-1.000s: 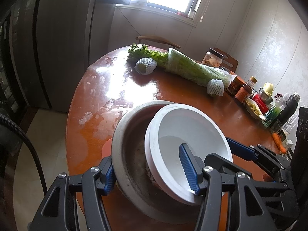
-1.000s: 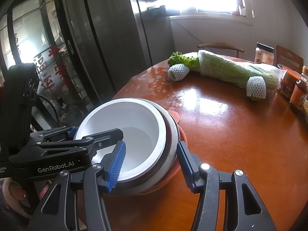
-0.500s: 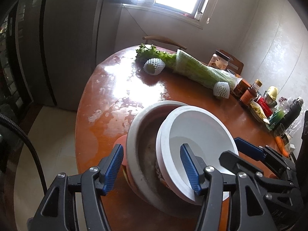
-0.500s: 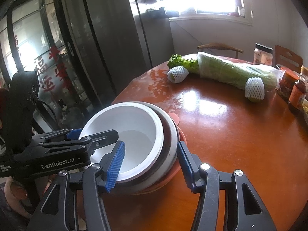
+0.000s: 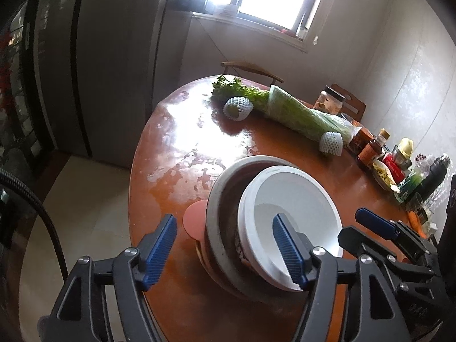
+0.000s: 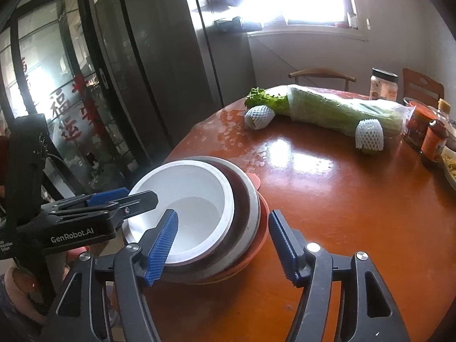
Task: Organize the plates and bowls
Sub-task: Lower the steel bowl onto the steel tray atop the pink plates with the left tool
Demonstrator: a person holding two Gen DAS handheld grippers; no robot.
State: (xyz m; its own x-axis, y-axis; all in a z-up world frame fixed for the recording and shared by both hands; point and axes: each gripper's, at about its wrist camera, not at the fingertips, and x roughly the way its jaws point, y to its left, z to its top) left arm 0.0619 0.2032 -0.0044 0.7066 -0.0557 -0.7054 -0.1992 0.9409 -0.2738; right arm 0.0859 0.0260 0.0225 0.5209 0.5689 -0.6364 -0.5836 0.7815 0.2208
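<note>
A white bowl (image 5: 290,199) sits nested in a grey bowl (image 5: 225,199) on a pink plate (image 5: 193,219), stacked near the table's edge. The stack also shows in the right wrist view: white bowl (image 6: 188,196), grey bowl (image 6: 250,208), pink plate (image 6: 262,228). My left gripper (image 5: 225,250) is open, raised over the stack's near side, one finger above the white bowl. My right gripper (image 6: 223,245) is open and straddles the stack's rim, its left finger inside the white bowl. Neither holds anything.
The round orange-brown table (image 6: 342,199) carries bagged celery (image 6: 342,111), two foam-netted fruits (image 6: 369,135), jars and sauce bottles (image 5: 370,148) at the right. A dark cabinet (image 6: 171,57) and chairs (image 6: 322,75) stand beyond the table.
My left gripper has opened off the stack's left rim and pulled back and up. The stack stays on the table. The right gripper has barely moved.
</note>
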